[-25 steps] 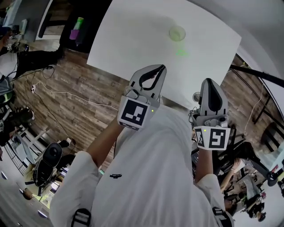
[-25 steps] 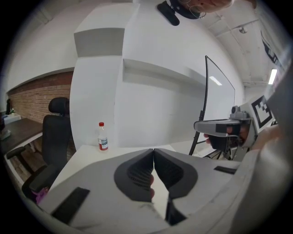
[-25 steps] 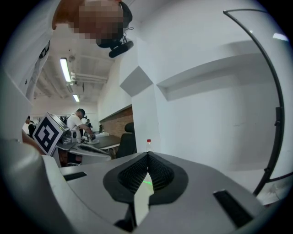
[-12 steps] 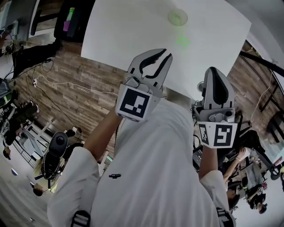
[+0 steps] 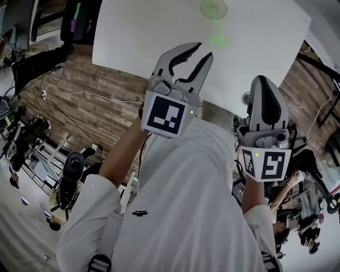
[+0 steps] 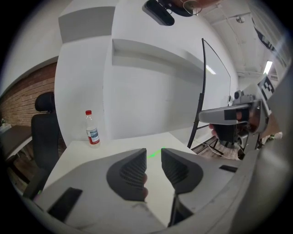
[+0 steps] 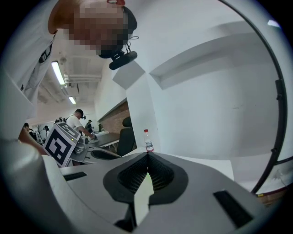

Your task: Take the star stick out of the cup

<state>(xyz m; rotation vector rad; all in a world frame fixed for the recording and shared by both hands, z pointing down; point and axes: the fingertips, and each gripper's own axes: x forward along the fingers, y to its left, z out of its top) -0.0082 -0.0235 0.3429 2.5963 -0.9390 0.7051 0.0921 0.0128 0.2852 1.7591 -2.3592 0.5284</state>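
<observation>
Jaws on my left gripper (image 5: pixel 205 50) have just been opening, empty, aimed across the white table (image 5: pixel 138 32) at the clear green plastic cup (image 5: pixel 213 9) well ahead, ready for its star stick, which I can't pick out yet; right gripper (image 5: pixel 264 81) pressed together, idle.

white table (image 5: pixel 138 32), wood-plank floor (image 5: pixel 106 117), white wall (image 6: pixel 146 105)

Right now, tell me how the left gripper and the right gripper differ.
Left gripper: jaws apart, having just been opening, with nothing between them. Right gripper: jaws shut together. In the head view, the left gripper reaches farther over the white table than the right gripper, which stays nearer the table's near edge. Both are grey, carry a marker cube and hold nothing.
</observation>
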